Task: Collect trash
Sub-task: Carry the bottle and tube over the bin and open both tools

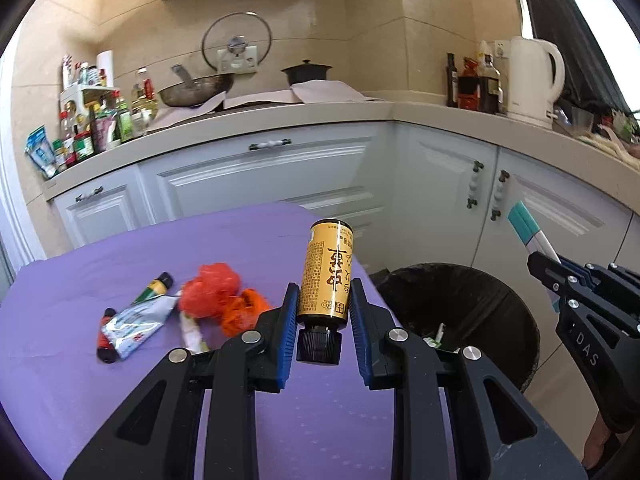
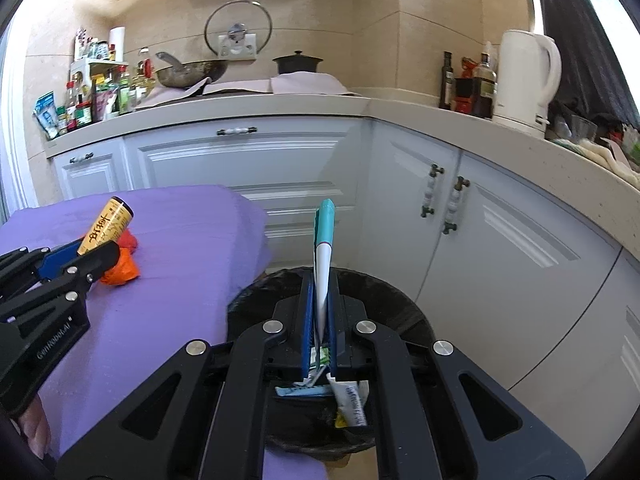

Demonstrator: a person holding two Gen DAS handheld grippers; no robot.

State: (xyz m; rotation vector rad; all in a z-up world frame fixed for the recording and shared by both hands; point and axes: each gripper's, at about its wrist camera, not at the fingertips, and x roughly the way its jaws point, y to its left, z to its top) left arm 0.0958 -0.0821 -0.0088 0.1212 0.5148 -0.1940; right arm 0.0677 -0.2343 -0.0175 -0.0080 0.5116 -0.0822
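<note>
Your left gripper (image 1: 324, 312) is clamped on a yellow bottle (image 1: 326, 274), cap toward you and base pointing to 12 o'clock, held above the purple tabletop (image 1: 120, 380) near its right edge. Your right gripper (image 2: 320, 316) is closed on a white pen with a teal cap (image 2: 323, 248); the pen stands almost upright between the blue pads, teal end at 12 o'clock. It hangs directly over the black-lined trash bin (image 2: 400, 312), which sits on the floor just beside the tabletop's right edge.

Inside the bin you can see a white tube (image 2: 352, 404) and a few pale scraps of packaging. Still on the tabletop, at about 9 o'clock from the bottle in the left wrist view, lie a crumpled red bag (image 1: 212, 292) touching an orange one (image 1: 242, 312), a flattened silver tube (image 1: 134, 328), a green-and-yellow tube (image 1: 156, 286) just behind it, a small dark red tube (image 1: 105, 336) beside it, and a pale wrapper (image 1: 192, 334).
</note>
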